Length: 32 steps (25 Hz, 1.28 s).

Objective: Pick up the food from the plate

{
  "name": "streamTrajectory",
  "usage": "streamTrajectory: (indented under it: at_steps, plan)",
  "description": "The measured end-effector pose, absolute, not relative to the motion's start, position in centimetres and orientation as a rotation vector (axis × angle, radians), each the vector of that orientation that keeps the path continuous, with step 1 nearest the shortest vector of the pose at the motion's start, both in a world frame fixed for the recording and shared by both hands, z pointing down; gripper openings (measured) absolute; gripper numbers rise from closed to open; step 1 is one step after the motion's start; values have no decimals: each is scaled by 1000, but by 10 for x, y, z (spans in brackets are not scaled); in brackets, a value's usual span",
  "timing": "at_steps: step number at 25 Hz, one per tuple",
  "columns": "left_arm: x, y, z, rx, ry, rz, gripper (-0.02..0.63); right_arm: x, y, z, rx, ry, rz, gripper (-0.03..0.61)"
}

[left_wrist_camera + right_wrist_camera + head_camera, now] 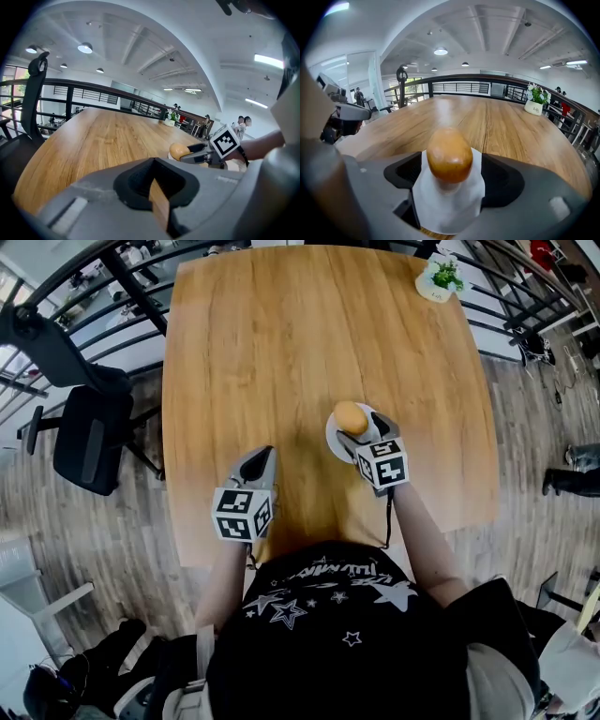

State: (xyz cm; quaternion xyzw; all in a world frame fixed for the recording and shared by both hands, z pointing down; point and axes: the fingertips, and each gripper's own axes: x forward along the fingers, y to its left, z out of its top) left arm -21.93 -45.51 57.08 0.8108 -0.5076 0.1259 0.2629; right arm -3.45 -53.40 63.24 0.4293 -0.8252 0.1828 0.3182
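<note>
I see a broad light-brown wooden table (281,381) filling the middle of the head view. At its upper right corner stands a small green plant in a white pot (438,277). A black swivel office chair (89,432) sits at the left, on grey-brown plank flooring (84,549). Black metal railing (141,298) crosses the upper left.

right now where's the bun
Head view: the bun sits on the white plate, between the open jaws of the right gripper, right of the left gripper.
</note>
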Motion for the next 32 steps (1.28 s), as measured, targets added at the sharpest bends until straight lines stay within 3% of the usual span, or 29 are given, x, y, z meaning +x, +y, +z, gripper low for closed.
streamTrajectory:
  at_steps: [9, 32]
  plan:
    - [-221, -455, 576, 2179, -1367, 345, 2, -42, -540, 646, 1111, -2130, 461, 351]
    - [-202, -430, 552, 2231, -1407, 339, 2, -22, -517, 603, 1170, -2195, 453, 345]
